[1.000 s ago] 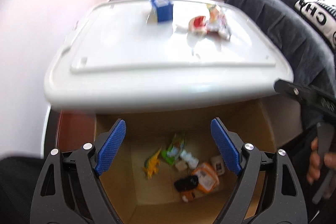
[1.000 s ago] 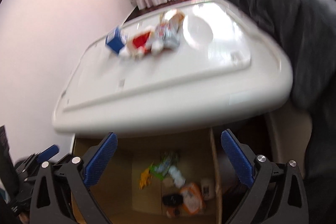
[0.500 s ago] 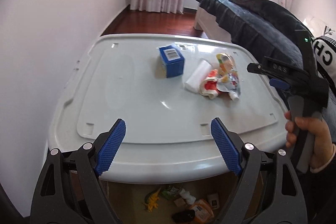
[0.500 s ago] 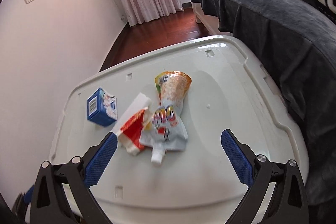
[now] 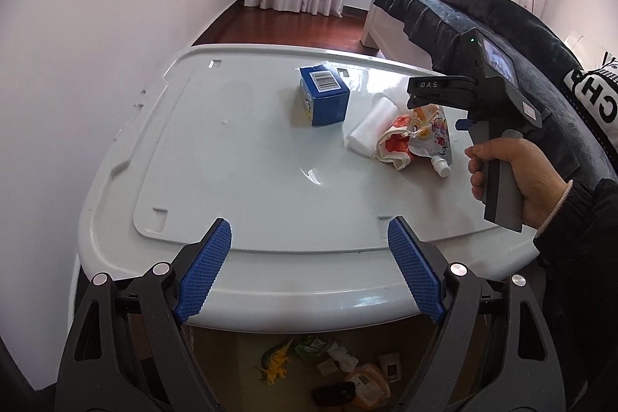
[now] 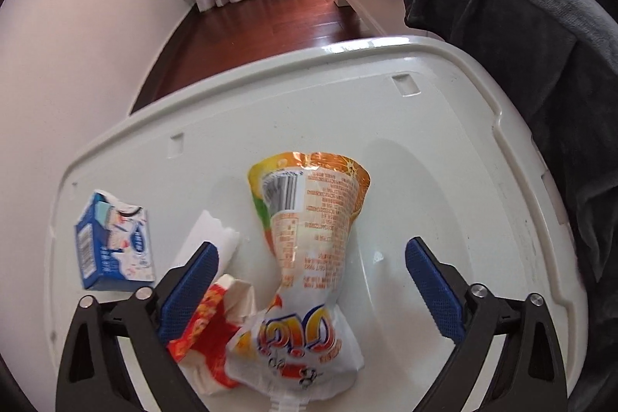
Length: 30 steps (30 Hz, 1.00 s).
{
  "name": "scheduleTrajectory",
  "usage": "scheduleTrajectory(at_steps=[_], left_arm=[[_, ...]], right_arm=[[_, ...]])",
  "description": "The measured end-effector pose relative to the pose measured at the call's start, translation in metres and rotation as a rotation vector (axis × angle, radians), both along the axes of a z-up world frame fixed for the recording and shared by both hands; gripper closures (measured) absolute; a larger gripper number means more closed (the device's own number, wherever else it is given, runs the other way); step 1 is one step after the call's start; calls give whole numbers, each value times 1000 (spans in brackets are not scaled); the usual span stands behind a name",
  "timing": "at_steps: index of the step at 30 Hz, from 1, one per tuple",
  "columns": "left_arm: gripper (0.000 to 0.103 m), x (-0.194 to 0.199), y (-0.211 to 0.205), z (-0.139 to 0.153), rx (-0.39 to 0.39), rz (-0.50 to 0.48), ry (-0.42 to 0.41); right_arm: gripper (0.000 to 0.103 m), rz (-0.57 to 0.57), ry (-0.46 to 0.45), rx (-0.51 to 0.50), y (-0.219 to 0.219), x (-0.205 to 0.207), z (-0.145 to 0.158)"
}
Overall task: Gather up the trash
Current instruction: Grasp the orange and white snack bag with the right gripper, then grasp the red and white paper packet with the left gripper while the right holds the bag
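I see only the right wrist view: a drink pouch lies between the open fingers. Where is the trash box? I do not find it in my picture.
Observer: The cardboard box is below the near edge of the white lid; the left wrist view looks down into it.
Operator: Is something inside it?
Observer: Yes, a yellow-green toy dinosaur and an orange packet lie at its bottom, among other scraps.
Operator: Does the left gripper hold anything?
Observer: No, the left gripper is open and empty, in front of the lid's near edge.
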<state>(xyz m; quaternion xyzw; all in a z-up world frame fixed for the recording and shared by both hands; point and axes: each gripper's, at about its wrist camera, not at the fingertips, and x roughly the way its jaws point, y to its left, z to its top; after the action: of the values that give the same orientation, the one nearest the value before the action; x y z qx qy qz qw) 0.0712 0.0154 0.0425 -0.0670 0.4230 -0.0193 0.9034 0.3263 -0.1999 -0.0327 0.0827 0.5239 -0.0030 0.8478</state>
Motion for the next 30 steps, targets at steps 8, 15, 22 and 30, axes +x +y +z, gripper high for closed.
scheduleTrajectory(at_steps=[8,15,22,30], left_arm=[[22,-3,-5,1,2,-27,-16],[22,-7,-21,-3,30,-80,-46],[22,-4,-45,-13,48,-157,-68],[22,65,-92,-10,108,-325,-93]], right_arm=[[66,77,-26,-133,-2,-35,-16],[67,182,11,-141,-42,-104,-12],[66,155,-49,-95,-85,-139,-9],[65,165,-45,-84,-83,-143,-7]])
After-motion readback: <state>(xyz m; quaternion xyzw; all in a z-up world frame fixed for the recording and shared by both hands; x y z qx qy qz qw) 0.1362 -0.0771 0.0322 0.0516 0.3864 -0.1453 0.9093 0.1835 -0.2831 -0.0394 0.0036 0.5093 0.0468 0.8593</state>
